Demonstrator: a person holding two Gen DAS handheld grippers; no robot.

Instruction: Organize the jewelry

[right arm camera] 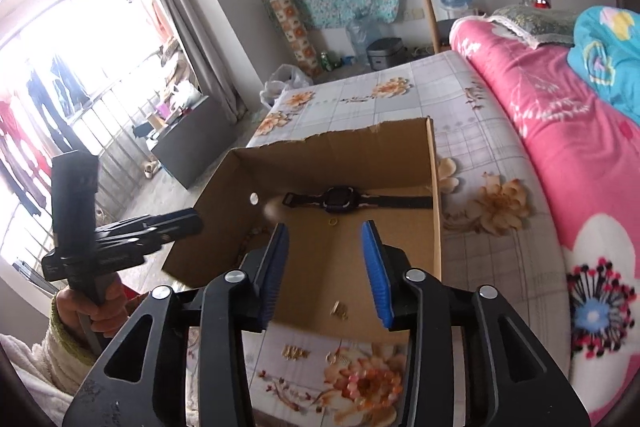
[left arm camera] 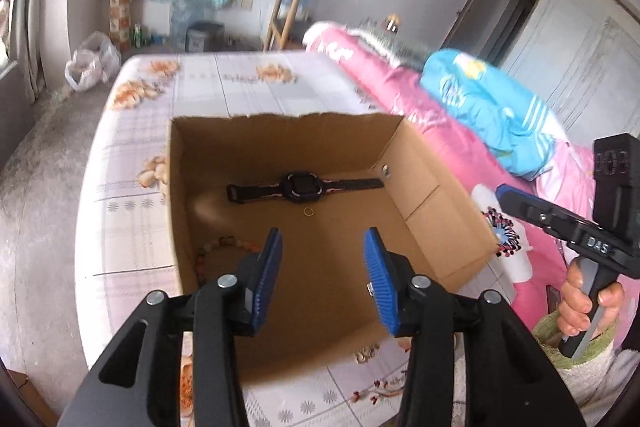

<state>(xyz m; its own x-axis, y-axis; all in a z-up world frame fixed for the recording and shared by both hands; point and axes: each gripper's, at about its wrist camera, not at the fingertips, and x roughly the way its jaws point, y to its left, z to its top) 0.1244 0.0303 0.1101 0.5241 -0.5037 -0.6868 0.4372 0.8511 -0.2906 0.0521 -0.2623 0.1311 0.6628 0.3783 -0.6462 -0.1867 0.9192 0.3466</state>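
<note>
An open cardboard box (left arm camera: pixel 436 187) (right arm camera: pixel 224 211) lies on the bed. Inside it are a black watch (left arm camera: pixel 304 185) (right arm camera: pixel 340 201), a small gold ring (left arm camera: pixel 308 212) (right arm camera: pixel 332 223) and a beaded bracelet (left arm camera: pixel 224 243) at the box's left wall. A small gold piece (right arm camera: pixel 340 310) lies near the box's front edge, and another gold piece (right arm camera: pixel 295 352) lies on the sheet in front of it. My left gripper (left arm camera: pixel 323 247) is open and empty above the box's near part. My right gripper (right arm camera: pixel 325 241) is open and empty over the box too.
The box sits on a floral bedsheet (left arm camera: pixel 132 187) (right arm camera: pixel 472 131). A pink quilt (left arm camera: pixel 400 95) (right arm camera: pixel 560 131) and a blue bundle (left arm camera: pixel 488 107) lie to the right. The bed's left edge drops to the floor (left arm camera: pixel 36 195).
</note>
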